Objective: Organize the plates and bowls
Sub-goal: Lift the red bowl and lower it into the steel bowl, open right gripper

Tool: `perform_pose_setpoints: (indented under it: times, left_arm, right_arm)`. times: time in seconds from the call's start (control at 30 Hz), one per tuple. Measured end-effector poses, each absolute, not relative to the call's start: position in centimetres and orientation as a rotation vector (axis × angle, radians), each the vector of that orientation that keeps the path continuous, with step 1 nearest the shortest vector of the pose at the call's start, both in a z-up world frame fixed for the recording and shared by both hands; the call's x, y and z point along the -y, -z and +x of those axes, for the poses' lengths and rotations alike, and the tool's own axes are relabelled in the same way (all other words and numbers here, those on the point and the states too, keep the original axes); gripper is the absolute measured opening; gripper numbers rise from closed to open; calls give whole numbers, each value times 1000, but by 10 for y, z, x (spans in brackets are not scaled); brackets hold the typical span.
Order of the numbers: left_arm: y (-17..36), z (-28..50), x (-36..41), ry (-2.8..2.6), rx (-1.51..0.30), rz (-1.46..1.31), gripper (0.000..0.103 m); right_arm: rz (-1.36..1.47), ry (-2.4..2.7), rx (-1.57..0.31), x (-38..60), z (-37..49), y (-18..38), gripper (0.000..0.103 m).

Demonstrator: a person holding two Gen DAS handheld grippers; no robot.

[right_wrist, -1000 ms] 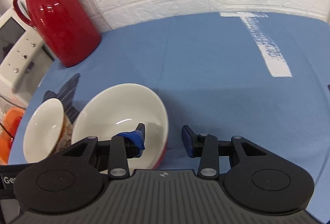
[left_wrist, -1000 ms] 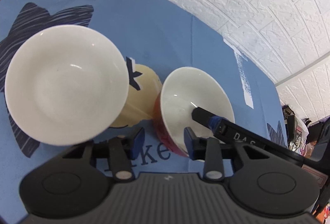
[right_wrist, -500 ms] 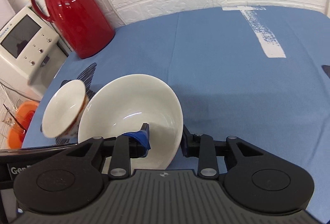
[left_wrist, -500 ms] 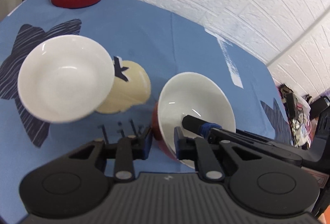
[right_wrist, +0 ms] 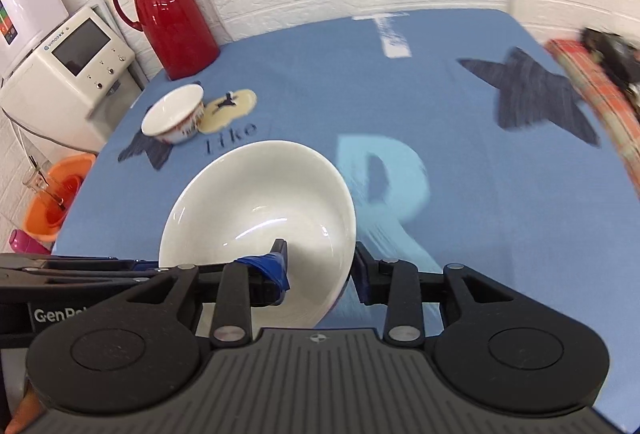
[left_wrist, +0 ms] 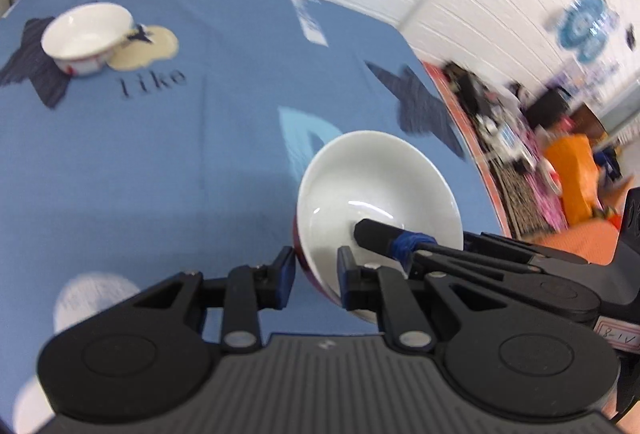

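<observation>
A large bowl (left_wrist: 380,194), white inside and red outside, hangs tilted above the blue tablecloth. My left gripper (left_wrist: 316,280) is shut on its near rim, one pad outside and one inside. My right gripper (right_wrist: 320,270) is shut on the same bowl (right_wrist: 256,222), pinching its wall at the right side. One of its fingers (left_wrist: 380,236), wrapped in blue tape, reaches into the bowl from the right. A small white bowl (left_wrist: 86,34) with a red pattern sits far back on a dark star print, away from both grippers, and it shows as the small bowl (right_wrist: 172,114) in the right wrist view.
A red thermos jug (right_wrist: 168,30) stands at the table's back left corner, with a white appliance (right_wrist: 68,66) beside it off the table. An orange bucket (right_wrist: 52,202) is on the floor to the left. Cluttered room lies beyond the table's right edge (left_wrist: 472,138).
The large bowl has come up and away from the small bowl, toward the near right part of the table. My left gripper closed on its rim. The small bowl stayed behind.
</observation>
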State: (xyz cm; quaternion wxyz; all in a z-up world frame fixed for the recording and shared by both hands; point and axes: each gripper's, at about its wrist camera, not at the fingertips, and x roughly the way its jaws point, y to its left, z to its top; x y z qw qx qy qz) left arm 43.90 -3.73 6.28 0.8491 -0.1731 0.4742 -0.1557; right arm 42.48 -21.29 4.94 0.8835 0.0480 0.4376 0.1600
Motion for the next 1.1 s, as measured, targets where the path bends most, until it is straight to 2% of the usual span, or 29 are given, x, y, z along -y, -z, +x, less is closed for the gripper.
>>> perform_pose_setpoints:
  times: [0.33,0.5,0.83,0.93,1.0,1.03,1.1]
  left_arm:
    - [-26,347,96,429,-1092,-277,10]
    - [-2,338,99,414,-1137,-265,10]
    - [0,337,97,425,-1088,-213,14]
    - [0,339,94,450,-1097,-241,21]
    - [1,341,88,469,-1110,-279,34]
    - [2,342,85,482,-1118,-299,36]
    - [1,342,80,516,-1137,-339,51]
  right_arm:
    - [186,-228,-950,267,329,-16,19]
    - [206,-229,-993,269,320,11,19]
    - [194,-251,-984,272,315,19,17]
    - [231,-248,-987,276,315,19,17]
    - [258,-247,-984,279,315,18,17]
    - [267,-252,-989,280,315,18,17]
    - [291,-251,-989,282,314,16,17]
